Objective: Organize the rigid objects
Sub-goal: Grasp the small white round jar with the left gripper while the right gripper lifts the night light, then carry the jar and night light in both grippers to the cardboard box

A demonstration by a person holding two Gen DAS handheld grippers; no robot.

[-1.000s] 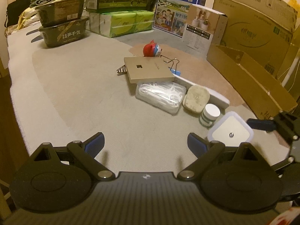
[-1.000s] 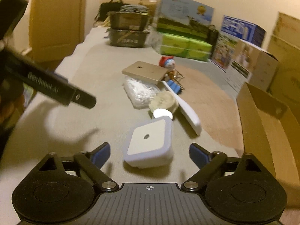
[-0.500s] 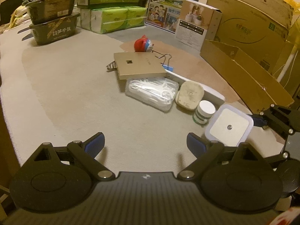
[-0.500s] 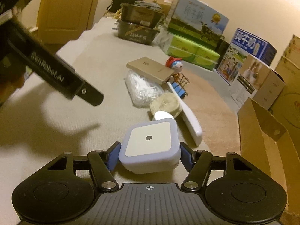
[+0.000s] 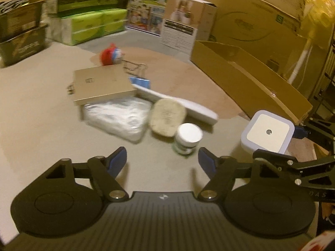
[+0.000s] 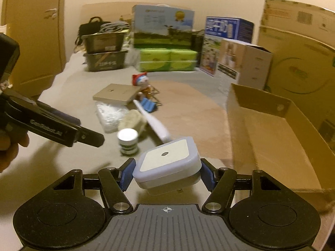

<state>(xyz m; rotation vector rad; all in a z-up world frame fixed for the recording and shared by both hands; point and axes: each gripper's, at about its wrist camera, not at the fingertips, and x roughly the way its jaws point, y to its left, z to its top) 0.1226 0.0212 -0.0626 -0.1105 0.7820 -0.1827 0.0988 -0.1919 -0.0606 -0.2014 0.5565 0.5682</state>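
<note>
Right hand-held gripper (image 6: 166, 175): blue pads pressed on both sides of the square night light (image 6: 167, 163); the light is clamped, tilted, lifted clear of the surface.
Left hand-held gripper (image 5: 162, 160): jaws closing, at about half width, nothing between them; small white-lidded jar (image 5: 187, 139) just ahead of the gap, not touched.
Night light, look: rounded square, pale lavender rim, cream face with a small dark dot in the centre, white body underneath; a plug prong shows below. Also seen from the left wrist view (image 5: 268, 132), at the right of the pile.
Cardboard box (image 6: 272, 125): open-topped, low-walled, to the right of the held light; the visible floor of it is bare.
Pile on the beige cover (image 6: 73, 167): jar, oval cream case (image 5: 167, 117), clear bag of white pieces (image 5: 119, 119), flat tan box (image 5: 102, 84) resting on the bag, long white bar (image 5: 178, 104), blue binder clip (image 5: 140, 81), red-and-blue toy figure (image 5: 111, 56); all close together, several touching.
Far bins (image 6: 104, 52): two dark tubs stacked; folded cloth on the top one.
Background: printed cartons and green packs (image 6: 167, 62) along the wall.
</note>
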